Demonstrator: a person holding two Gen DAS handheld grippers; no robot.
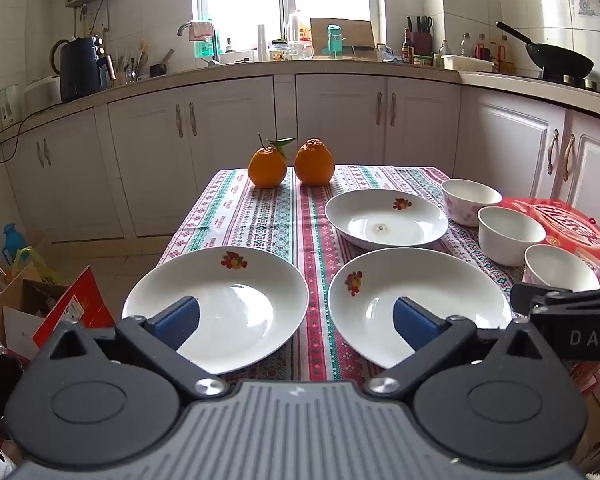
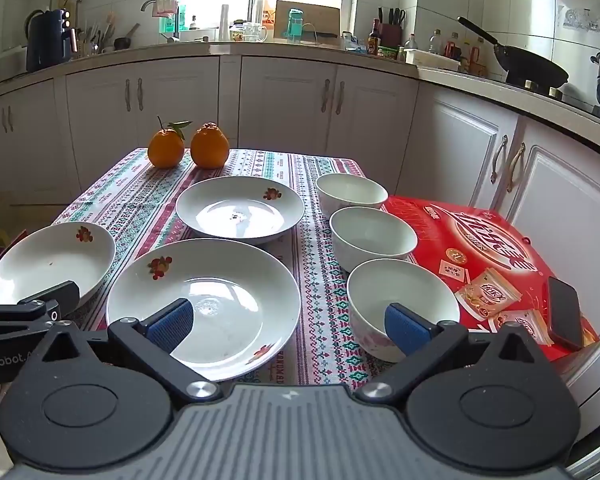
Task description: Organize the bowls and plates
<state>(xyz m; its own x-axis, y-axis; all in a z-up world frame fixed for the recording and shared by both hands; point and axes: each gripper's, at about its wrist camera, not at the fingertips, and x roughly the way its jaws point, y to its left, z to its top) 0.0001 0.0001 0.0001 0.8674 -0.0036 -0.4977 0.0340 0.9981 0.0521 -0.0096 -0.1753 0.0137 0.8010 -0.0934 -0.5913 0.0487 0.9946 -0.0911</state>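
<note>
1. Hovering over the near table edge, the left gripper [image 1: 296, 322] has its jaws spread wide, nothing between them; one blue pad overlaps the near-left plate [image 1: 220, 304], the other the near-right plate [image 1: 420, 300]
2. Beyond them lies the far plate [image 1: 386, 218], with two oranges [image 1: 292, 164] further off
3. The right gripper [image 2: 290, 322] is equally wide and empty, one pad over the near-right plate, one over the nearest bowl [image 2: 400, 304]
4. Two more bowls [image 2: 372, 236] line up behind it, seemingly just beside a red box [image 2: 480, 240]
</note>
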